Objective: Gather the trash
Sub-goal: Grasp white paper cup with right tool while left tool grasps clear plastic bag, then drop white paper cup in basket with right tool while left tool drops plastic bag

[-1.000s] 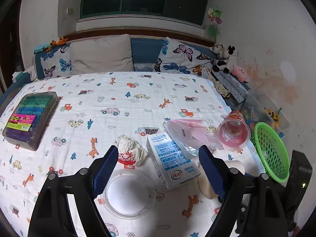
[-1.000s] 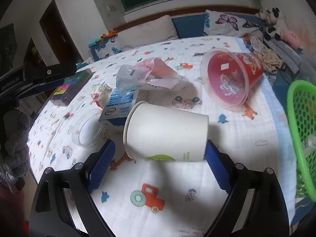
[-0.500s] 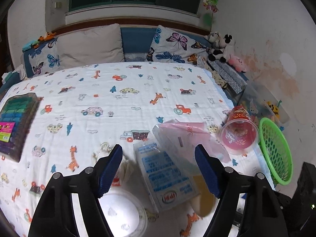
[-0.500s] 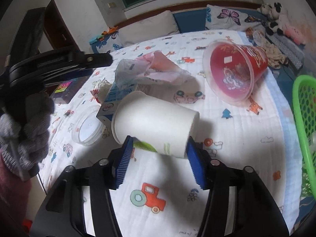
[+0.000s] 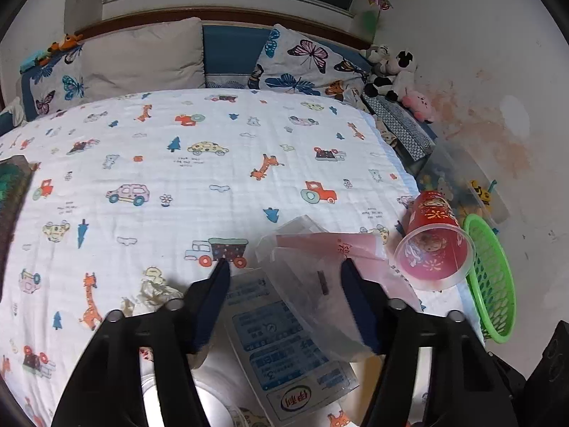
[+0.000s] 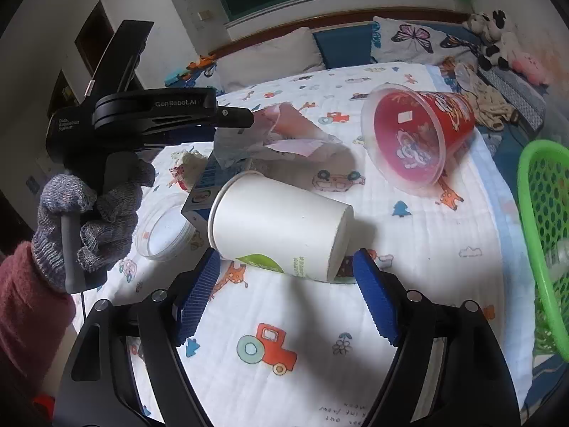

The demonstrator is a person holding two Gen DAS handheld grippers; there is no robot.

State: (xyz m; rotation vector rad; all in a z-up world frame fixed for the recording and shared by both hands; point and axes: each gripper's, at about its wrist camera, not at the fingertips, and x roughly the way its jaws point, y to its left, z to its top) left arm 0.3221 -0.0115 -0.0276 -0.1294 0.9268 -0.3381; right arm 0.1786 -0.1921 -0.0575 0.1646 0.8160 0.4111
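A white paper cup [image 6: 281, 235] lies on its side on the bed. My right gripper [image 6: 284, 267] is open with its blue pads on either side of the cup's near edge. My left gripper [image 5: 284, 277] is open above a blue-and-white milk carton [image 5: 284, 348] and a clear plastic bag with pink paper [image 5: 320, 267]; it also shows in the right wrist view [image 6: 249, 117]. A red plastic cup [image 6: 416, 135] lies on its side, also seen in the left wrist view [image 5: 434, 242]. A crumpled tissue [image 5: 156, 291] and a clear lid [image 6: 163, 227] lie nearby.
A green basket [image 5: 494, 281] stands off the bed's right edge, also in the right wrist view [image 6: 544, 220]. Pillows [image 5: 142, 57] and stuffed toys [image 5: 394, 71] line the headboard. A marker case [image 5: 10, 192] lies at the far left.
My left gripper has moved forward and right over the carton and plastic bag. My right gripper has drawn back slightly and opened wider around the white cup.
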